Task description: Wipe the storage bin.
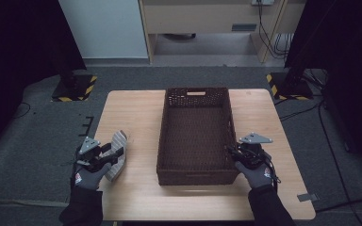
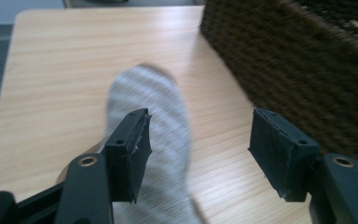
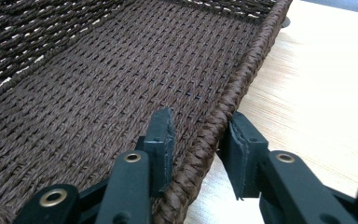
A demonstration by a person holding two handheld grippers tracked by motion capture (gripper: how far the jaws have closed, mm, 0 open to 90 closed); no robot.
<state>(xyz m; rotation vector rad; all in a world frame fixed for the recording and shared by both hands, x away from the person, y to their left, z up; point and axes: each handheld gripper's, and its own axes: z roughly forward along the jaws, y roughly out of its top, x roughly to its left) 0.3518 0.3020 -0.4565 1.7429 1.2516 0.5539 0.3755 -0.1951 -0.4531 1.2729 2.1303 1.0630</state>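
Left gripper jaws apart over sock; right gripper clamps basket rim.

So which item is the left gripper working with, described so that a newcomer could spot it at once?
Start from the light wooden table and the big dark brown woven basket at its middle. Left of the basket, near the table's left edge, lies a small grey-and-white striped fabric sock beneath the left gripper. It is the one soft, pale piece there.

Black sleeves, grey gloves, black grippers
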